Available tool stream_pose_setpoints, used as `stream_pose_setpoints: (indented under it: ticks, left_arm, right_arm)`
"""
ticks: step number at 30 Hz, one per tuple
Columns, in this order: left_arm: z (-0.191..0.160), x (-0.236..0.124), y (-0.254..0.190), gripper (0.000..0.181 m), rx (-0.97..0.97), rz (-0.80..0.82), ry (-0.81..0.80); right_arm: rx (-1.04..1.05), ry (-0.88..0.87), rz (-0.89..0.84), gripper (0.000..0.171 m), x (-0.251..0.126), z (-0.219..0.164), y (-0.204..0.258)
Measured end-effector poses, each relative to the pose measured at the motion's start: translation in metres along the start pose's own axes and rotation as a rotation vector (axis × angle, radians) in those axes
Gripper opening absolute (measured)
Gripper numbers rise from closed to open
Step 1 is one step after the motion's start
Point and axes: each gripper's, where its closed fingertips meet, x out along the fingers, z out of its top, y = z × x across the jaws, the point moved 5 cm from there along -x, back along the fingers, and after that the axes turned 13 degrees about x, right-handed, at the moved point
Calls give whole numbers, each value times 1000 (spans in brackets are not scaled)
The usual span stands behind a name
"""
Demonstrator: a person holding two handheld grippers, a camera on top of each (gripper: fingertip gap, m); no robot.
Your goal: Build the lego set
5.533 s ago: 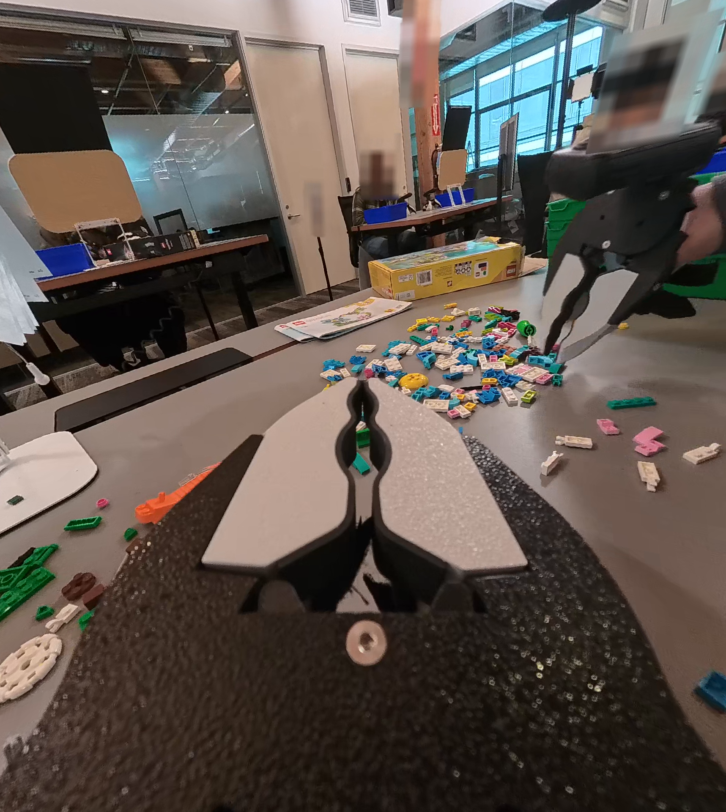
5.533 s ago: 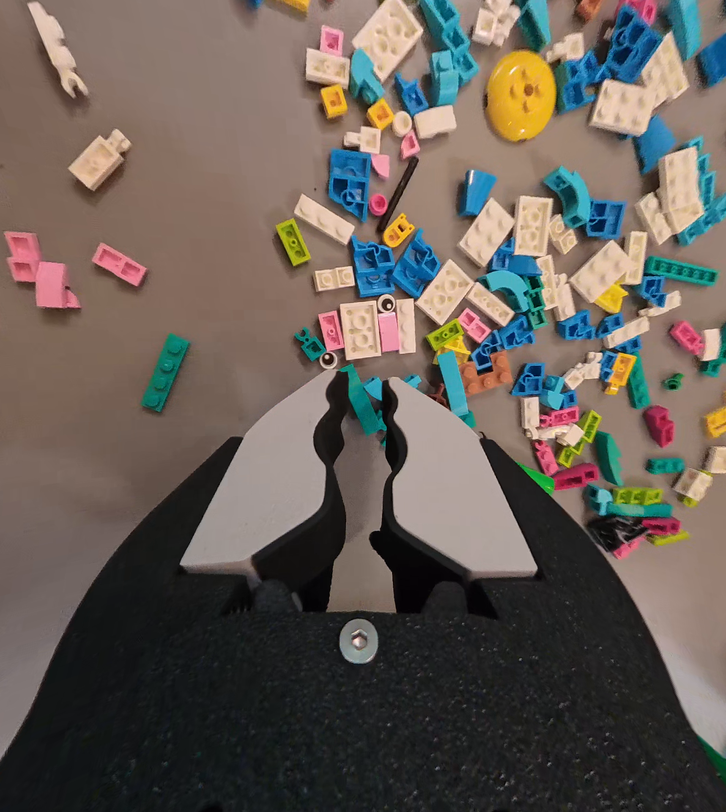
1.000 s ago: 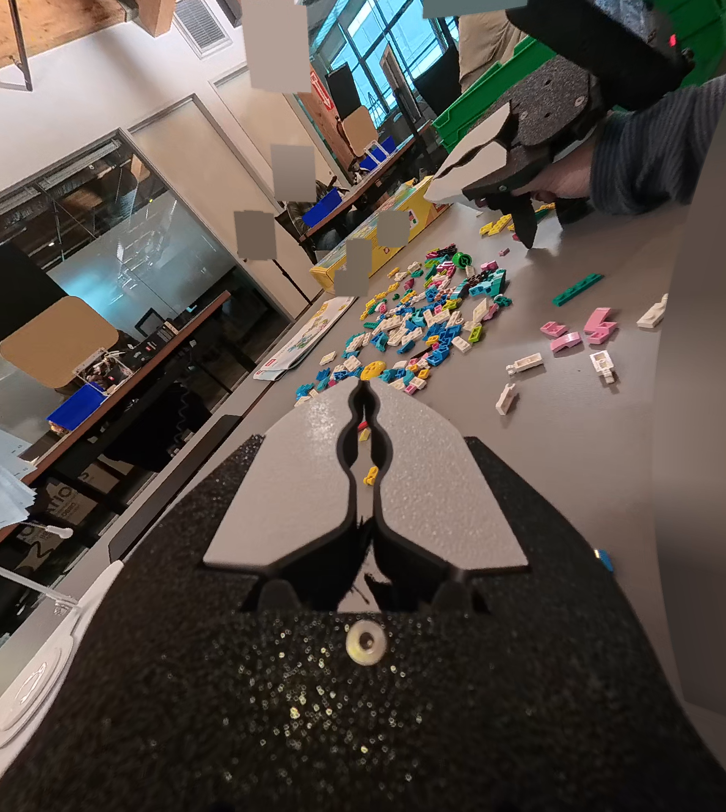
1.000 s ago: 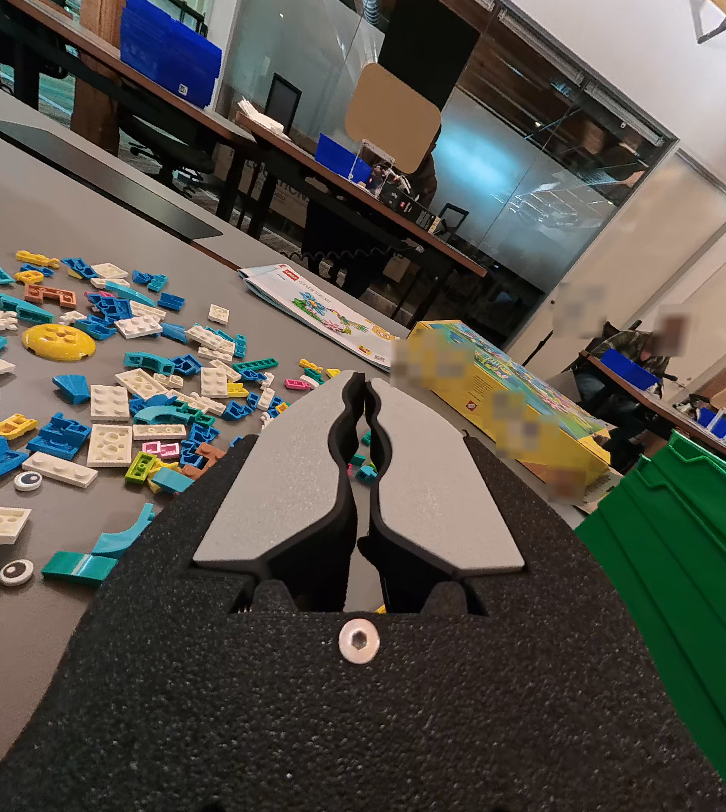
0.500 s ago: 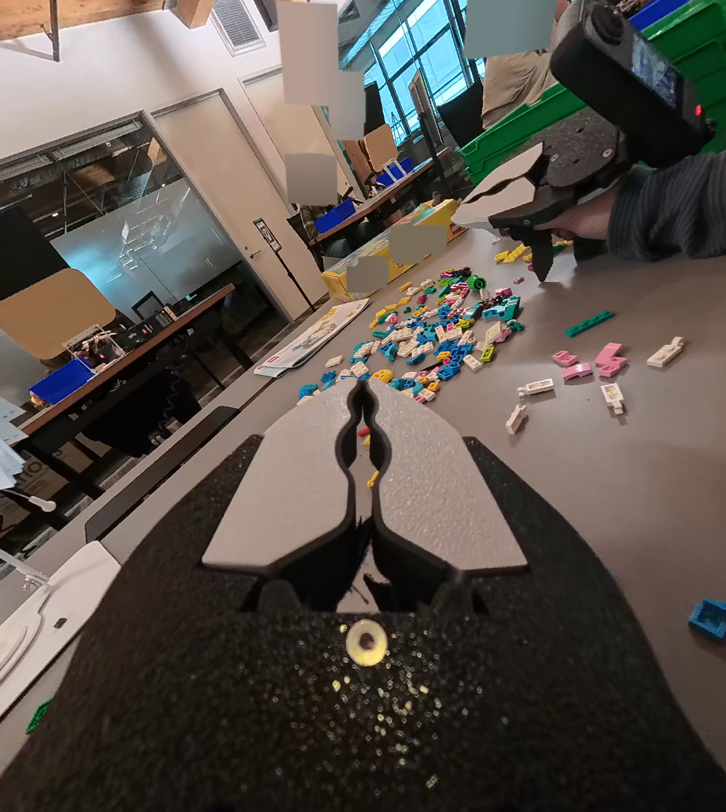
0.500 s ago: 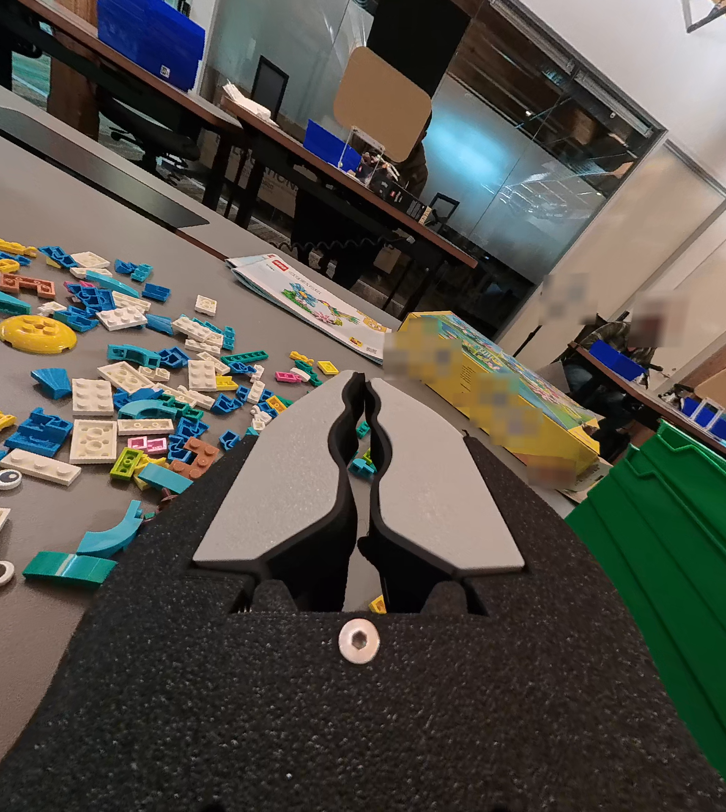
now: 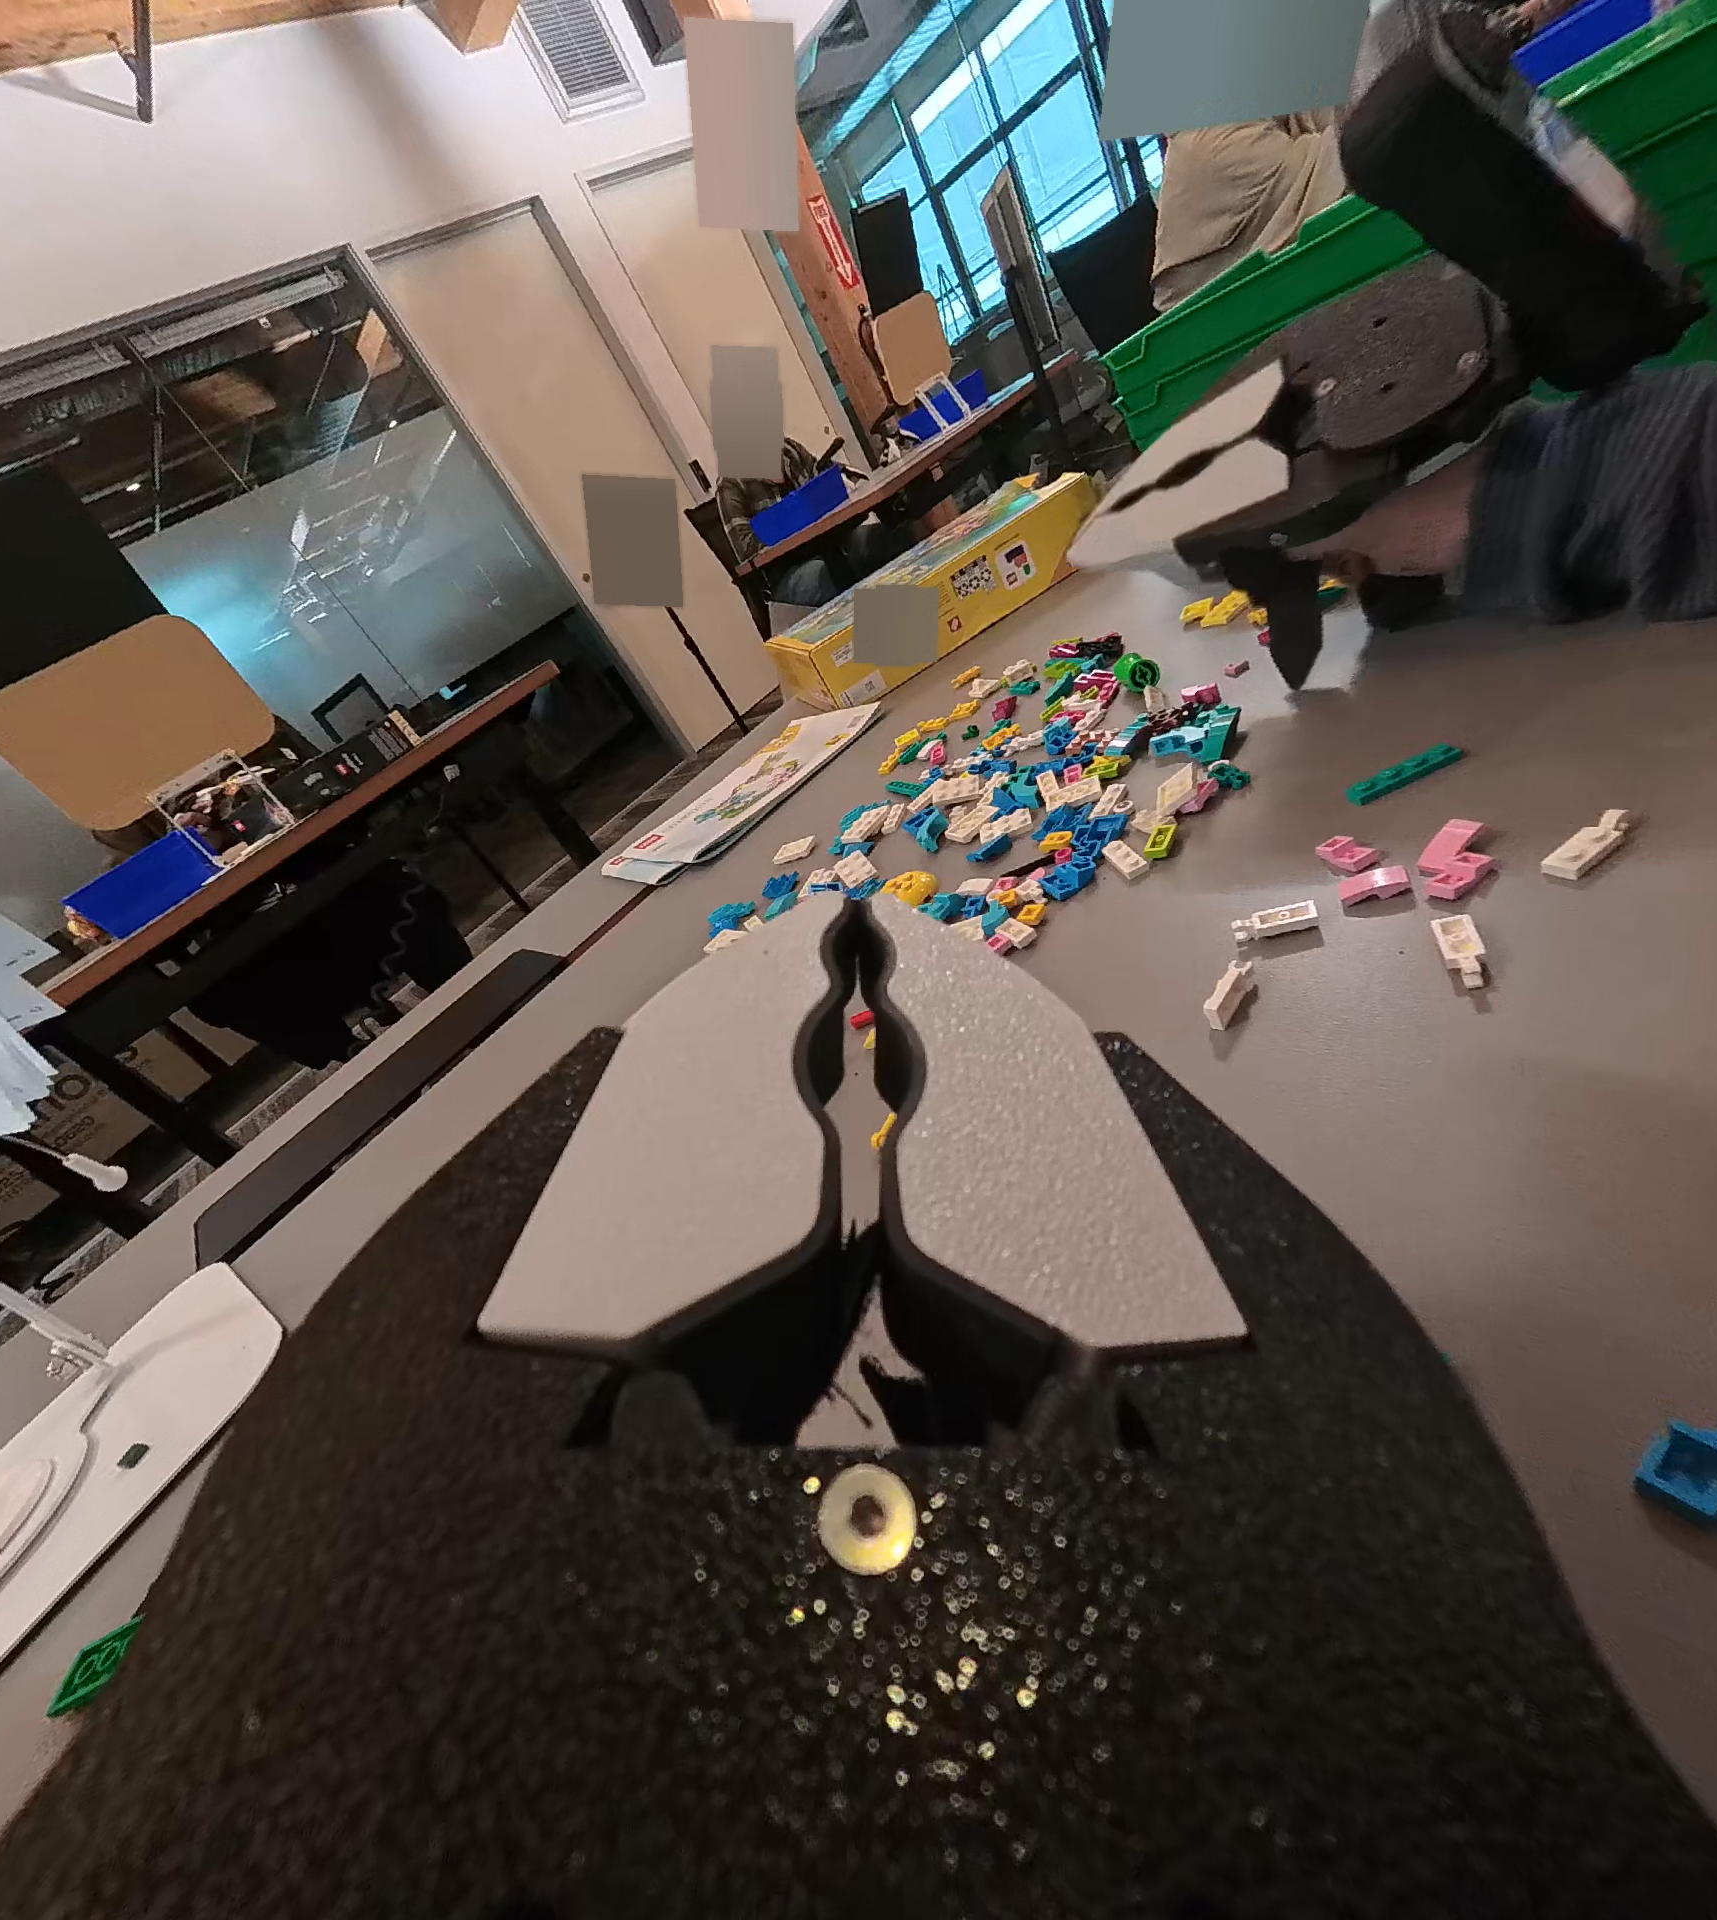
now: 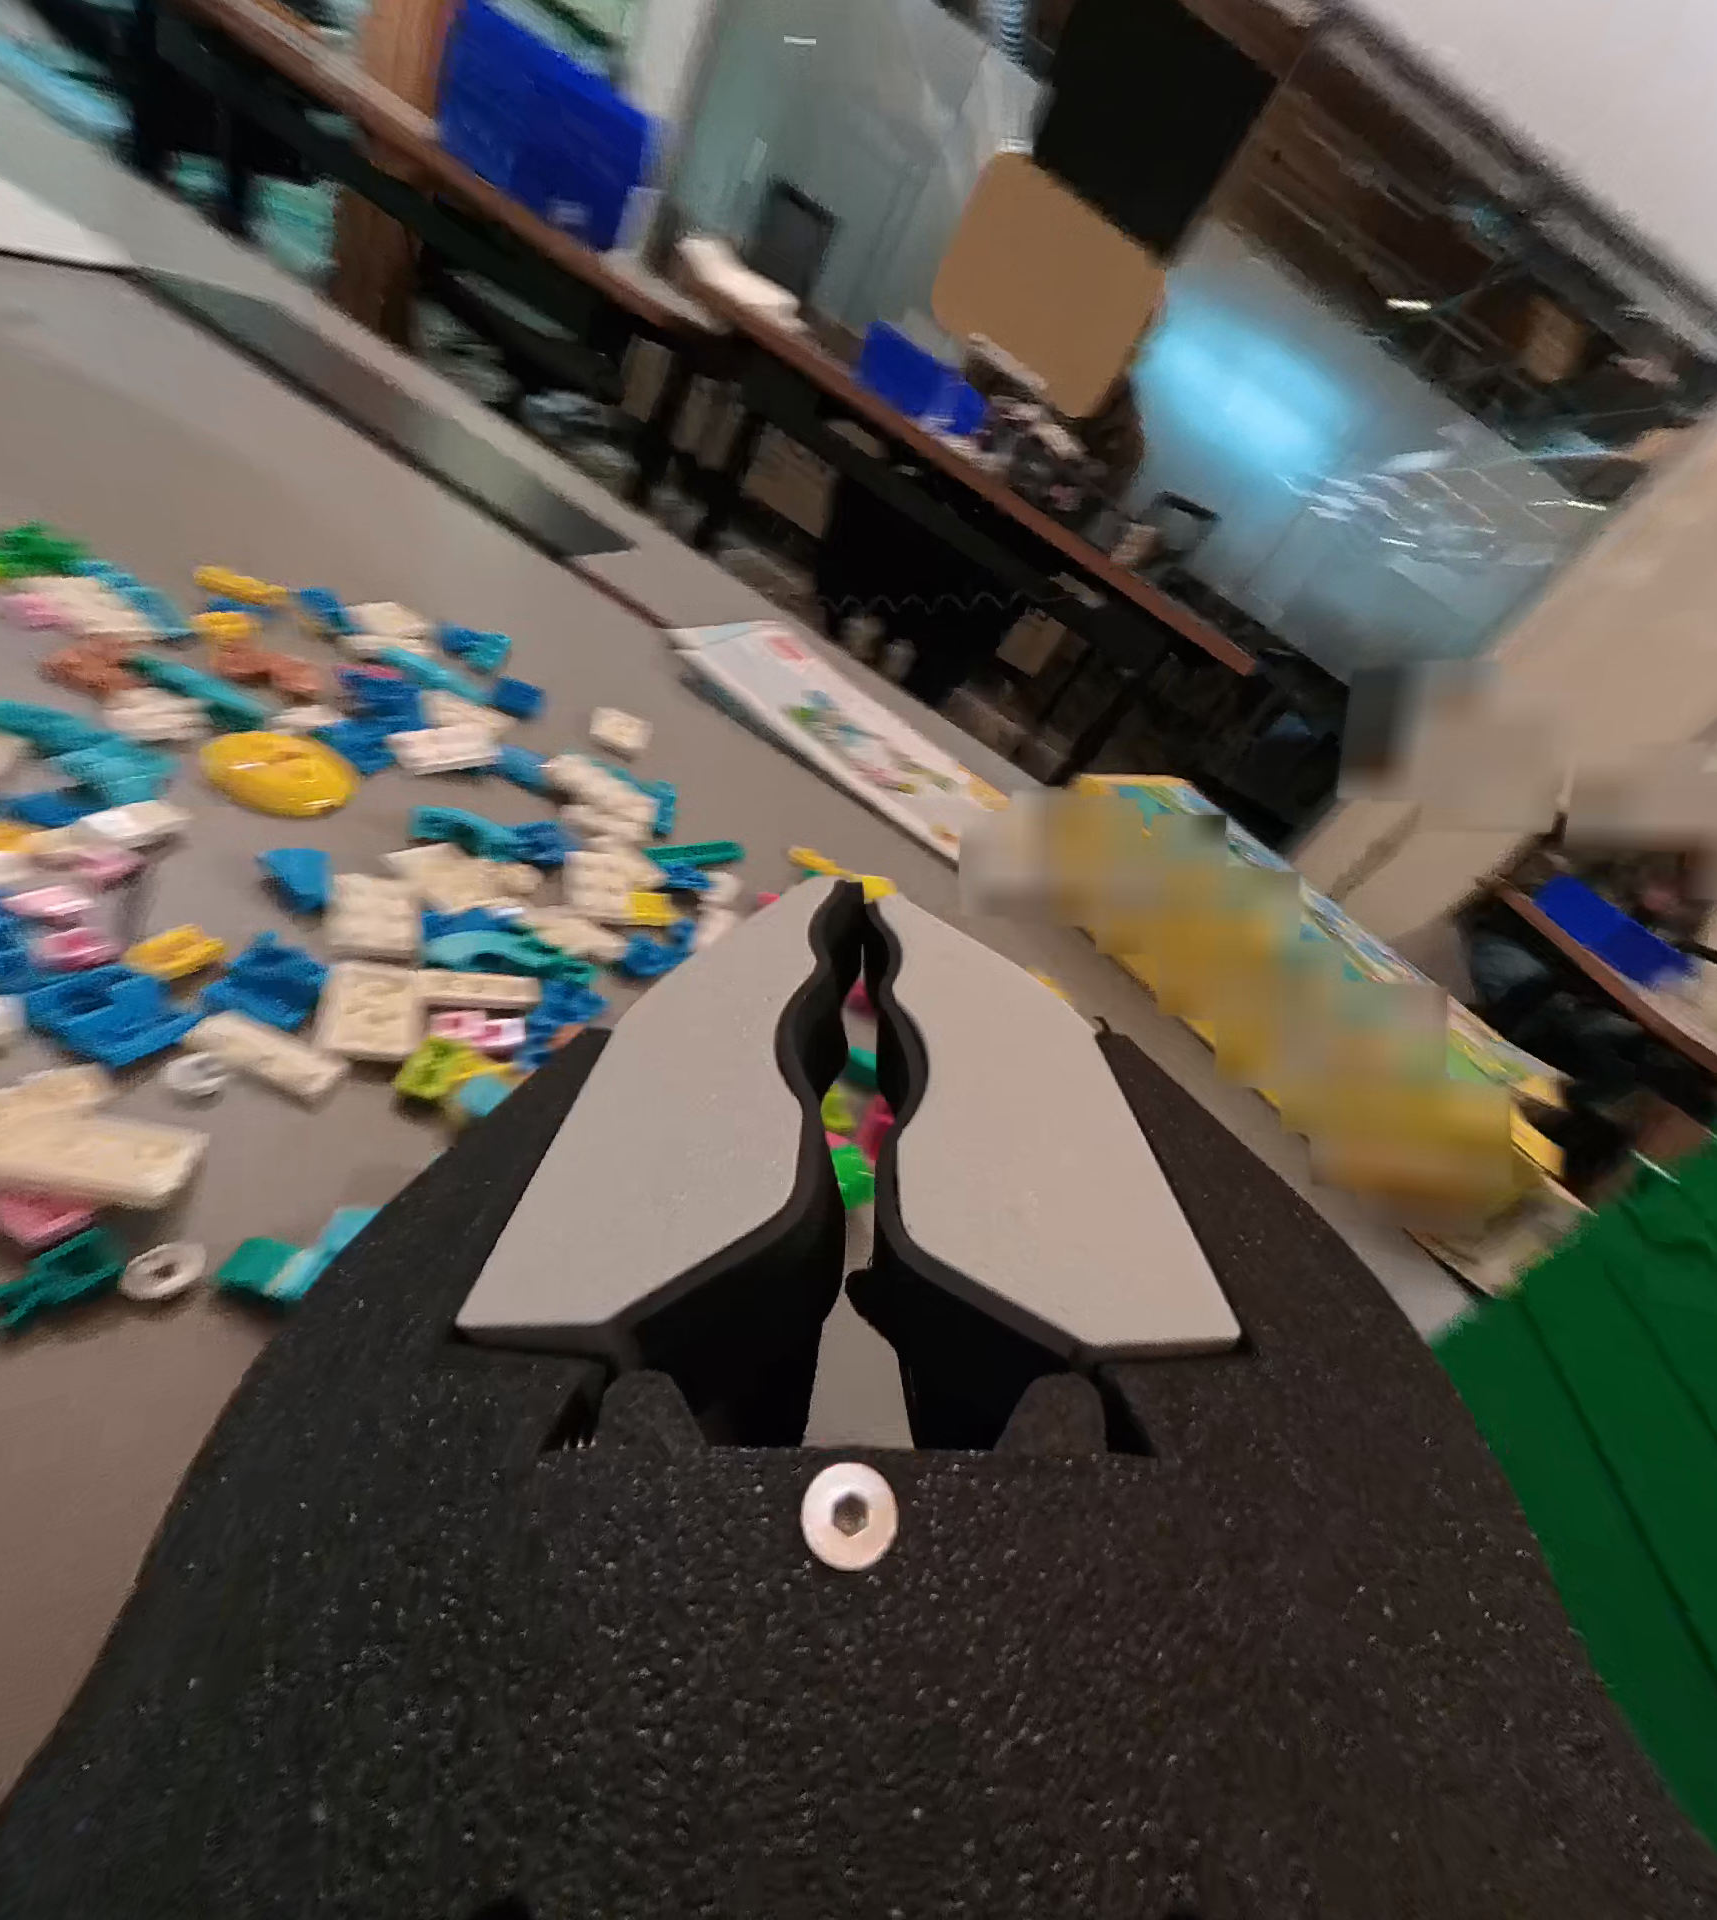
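The lego pieces (image 7: 1030,800) lie in a loose pile on the grey table (image 7: 1456,1143), with a few pink and white ones (image 7: 1446,857) set apart to one side. A yellow disc (image 8: 277,772) sits in the pile. The left gripper (image 7: 859,914) is above the table near the pile, clenched with nothing in it. The right gripper (image 8: 852,894) is above the pile's far edge, also clenched and empty. A booklet (image 7: 740,795) and a yellow box (image 7: 937,613) lie past the pile. Green bins (image 8: 1664,1403) stand close by.
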Motion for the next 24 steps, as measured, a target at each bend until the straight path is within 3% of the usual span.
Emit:
stream_pose_setpoints:
  ticks: [4, 7, 16, 24]
  left_arm:
    - [-1, 0, 0, 0, -2, -1, 4]
    - [-1, 0, 0, 0, -6, -2, 3]
    - [-1, 0, 0, 0, -8, -8, 5]
    - [-1, 0, -1, 0, -8, -12, 8]
  right_arm:
    - [8, 216, 479, 0, 7, 0, 49]
    - [-44, 404, 715, 5, 15, -5, 78]
    - [-429, 610, 1046, 6, 32, -4, 109]
    - [-598, 707, 1167, 13, 41, -3, 114]
